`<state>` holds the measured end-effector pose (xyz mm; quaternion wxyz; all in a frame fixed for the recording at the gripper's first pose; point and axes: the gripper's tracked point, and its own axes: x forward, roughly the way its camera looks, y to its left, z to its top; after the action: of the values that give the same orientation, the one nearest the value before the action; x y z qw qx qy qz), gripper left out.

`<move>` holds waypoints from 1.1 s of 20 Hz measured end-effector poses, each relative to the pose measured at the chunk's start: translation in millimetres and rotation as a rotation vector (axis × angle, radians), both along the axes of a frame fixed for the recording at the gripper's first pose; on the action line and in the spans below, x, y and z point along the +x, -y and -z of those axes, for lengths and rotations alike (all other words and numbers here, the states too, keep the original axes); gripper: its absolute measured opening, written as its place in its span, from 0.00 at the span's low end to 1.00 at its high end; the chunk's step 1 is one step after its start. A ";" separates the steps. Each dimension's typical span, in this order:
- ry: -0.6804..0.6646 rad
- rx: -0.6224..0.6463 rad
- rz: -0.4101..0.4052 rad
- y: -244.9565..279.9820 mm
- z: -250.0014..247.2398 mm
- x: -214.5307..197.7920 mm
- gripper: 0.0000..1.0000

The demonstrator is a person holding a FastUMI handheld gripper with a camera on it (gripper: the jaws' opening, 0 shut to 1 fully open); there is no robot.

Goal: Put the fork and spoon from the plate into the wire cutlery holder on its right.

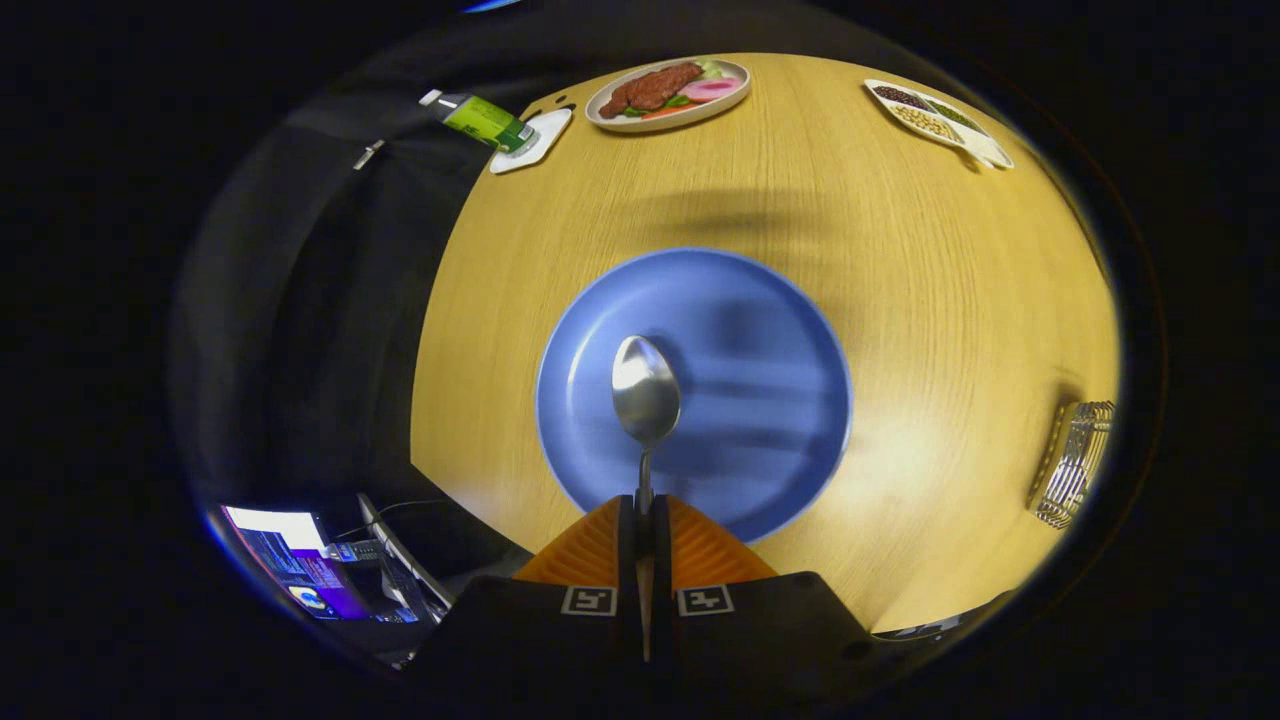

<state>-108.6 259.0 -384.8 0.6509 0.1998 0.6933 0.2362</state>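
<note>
My gripper (pixel 645 505) is shut on the handle of a steel spoon (pixel 645 388), whose bowl sticks out just ahead of the fingers, above the blue plate (pixel 760 330). The plate lies on the round wooden table (pixel 900 260), with only the spoon over it. The wire cutlery holder (pixel 1075 462) stands to the right of the plate, near the table's edge. The picture is slightly blurred around the plate.
Beyond the blue plate stands a plate of meat and vegetables (pixel 668 92). A green bottle (pixel 480 118) lies on a white tray (pixel 533 140) to its left. A divided dish of beans (pixel 938 122) sits at the far right. A screen (pixel 300 570) glows below the table's left side.
</note>
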 end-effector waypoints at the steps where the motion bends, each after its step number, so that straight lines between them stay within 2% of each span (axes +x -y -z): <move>1: 0.009 0.010 0.005 9.7 -9.9 2.8 0.07; 7: 0.060 0.056 0.055 89.0 -69.0 16.3 0.07; 15: 0.035 -0.084 0.056 241.9 -95.4 21.5 0.07; 18: -0.022 -0.161 0.023 286.5 -88.3 10.7 0.07; 22: -0.154 -0.243 -0.066 320.1 -66.6 -7.7 0.07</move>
<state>-116.2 -61.1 -318.2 0.6070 0.1144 0.7708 0.1558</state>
